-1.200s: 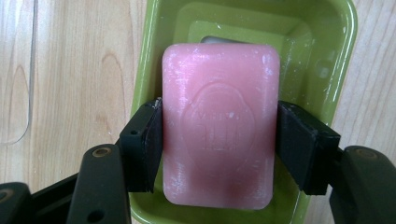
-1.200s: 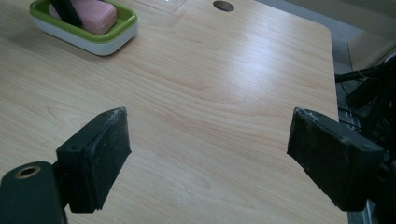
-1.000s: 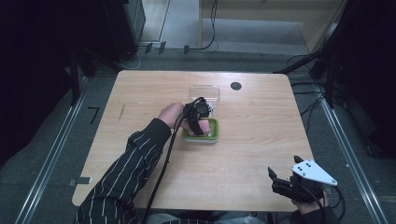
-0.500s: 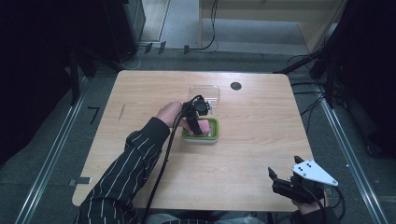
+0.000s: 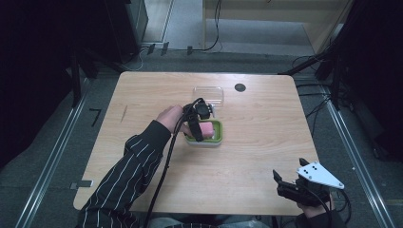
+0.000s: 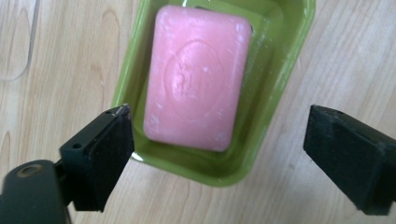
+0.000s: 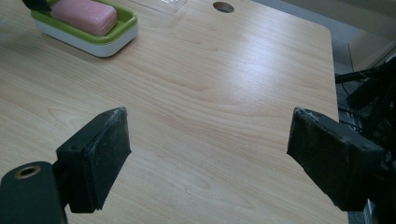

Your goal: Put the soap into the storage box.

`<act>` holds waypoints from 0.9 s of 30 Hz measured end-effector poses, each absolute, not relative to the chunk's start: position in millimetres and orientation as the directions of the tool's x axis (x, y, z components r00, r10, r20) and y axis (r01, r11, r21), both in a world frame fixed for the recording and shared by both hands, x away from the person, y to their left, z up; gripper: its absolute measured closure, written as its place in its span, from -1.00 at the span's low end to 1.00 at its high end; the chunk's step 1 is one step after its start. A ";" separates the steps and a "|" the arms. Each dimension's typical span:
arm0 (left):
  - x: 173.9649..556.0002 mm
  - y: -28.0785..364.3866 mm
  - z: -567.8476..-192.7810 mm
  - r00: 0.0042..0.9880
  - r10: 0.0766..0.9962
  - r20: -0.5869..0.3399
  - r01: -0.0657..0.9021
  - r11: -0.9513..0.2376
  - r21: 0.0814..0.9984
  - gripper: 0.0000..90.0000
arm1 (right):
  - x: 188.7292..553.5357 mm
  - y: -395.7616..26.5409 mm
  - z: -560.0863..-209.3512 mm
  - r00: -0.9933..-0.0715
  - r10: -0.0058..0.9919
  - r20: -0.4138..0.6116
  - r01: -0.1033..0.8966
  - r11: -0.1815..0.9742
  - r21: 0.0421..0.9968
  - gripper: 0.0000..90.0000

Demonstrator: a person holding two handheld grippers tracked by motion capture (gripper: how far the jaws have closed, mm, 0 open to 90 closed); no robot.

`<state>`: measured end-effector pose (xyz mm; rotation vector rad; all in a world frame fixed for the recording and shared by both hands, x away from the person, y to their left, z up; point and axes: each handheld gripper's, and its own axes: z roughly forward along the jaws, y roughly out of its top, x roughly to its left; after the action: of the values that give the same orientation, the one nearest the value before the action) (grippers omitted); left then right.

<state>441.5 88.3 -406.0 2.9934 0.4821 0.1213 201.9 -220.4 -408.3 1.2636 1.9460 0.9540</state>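
A rectangular pink bar of soap (image 6: 196, 77) with rounded corners and a faint oval stamp pressed into its top lies flat in a green plastic soap dish (image 6: 280, 60) with a white base, near the middle of the light wooden table (image 5: 266, 156). The left gripper (image 6: 217, 154) hangs just above it, jaws just spread wide, gripping nothing. The right gripper (image 7: 210, 158) rests released at the table's near right corner.

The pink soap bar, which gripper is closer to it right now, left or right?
Left. The left gripper hangs right over the pink soap bar in the green dish, jaws just opened, nothing gripped. The right gripper sits apart at the table's near right corner.
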 end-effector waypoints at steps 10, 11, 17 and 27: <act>425.9 96.2 -397.7 0.934 0.350 0.073 0.341 -0.933 0.113 -0.83 | 201.6 -221.3 -408.1 -0.341 0.933 -0.111 0.484 0.276 0.830 -0.70; 423.6 97.3 -396.3 0.933 0.353 0.072 0.345 -0.932 0.109 -0.83 | 201.6 -221.2 -408.1 -0.343 0.932 -0.113 0.484 0.279 0.830 -0.70; 404.9 110.1 -392.6 0.924 0.376 0.072 0.369 -0.925 0.094 -0.84 | 201.4 -221.4 -408.3 -0.342 0.933 -0.113 0.484 0.278 0.830 -0.70; 381.0 129.7 -393.9 0.907 0.416 0.069 0.410 -0.908 0.087 -0.85 | 201.0 -220.3 -408.1 -0.344 0.932 -0.114 0.482 0.280 0.830 -0.70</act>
<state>381.0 129.7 -393.9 2.9983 0.6497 0.1319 201.0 -220.3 -408.1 1.2662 1.9429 0.9502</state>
